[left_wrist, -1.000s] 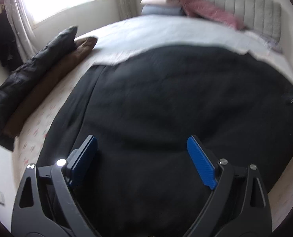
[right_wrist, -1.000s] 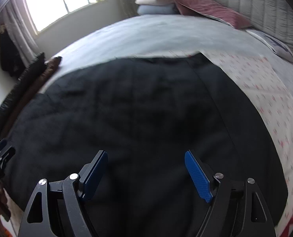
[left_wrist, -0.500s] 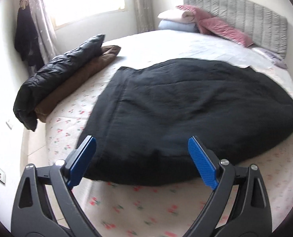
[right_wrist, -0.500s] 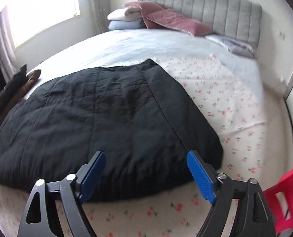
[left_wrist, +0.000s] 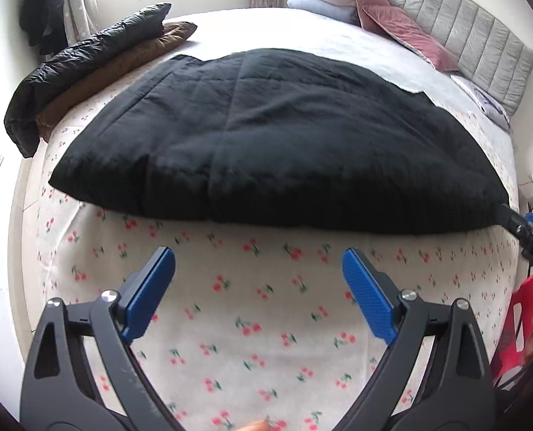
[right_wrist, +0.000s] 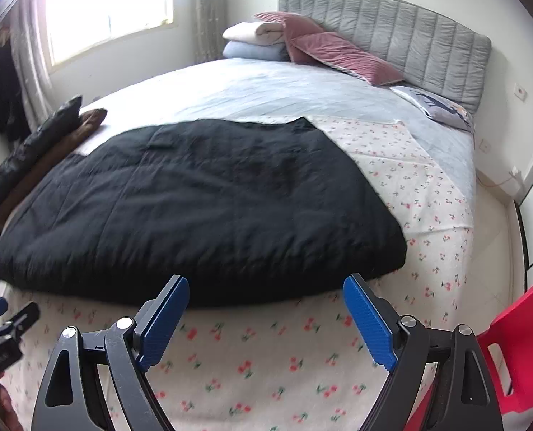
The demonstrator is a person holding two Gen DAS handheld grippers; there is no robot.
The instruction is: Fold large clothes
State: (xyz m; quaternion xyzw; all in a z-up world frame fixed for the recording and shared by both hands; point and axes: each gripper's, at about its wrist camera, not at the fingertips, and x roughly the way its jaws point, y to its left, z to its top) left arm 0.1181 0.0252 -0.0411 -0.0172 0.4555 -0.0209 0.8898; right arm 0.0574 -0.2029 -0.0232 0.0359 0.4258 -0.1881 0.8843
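On the cherry-print bed sheet (left_wrist: pixel 252 323), both tools sit farther back than a second ago, when black fabric filled each view: the left gripper (left_wrist: pixel 259 287) and right gripper (right_wrist: pixel 266 316), blue pads spread wide and holding nothing, now hang over bare sheet. Large black quilted garment (left_wrist: pixel 277 143), folded flat mid-bed, lies just beyond the fingertips of both, untouched. Its underside layers are hidden; the red plastic chair (right_wrist: pixel 517 341) is cut off at frame edge.
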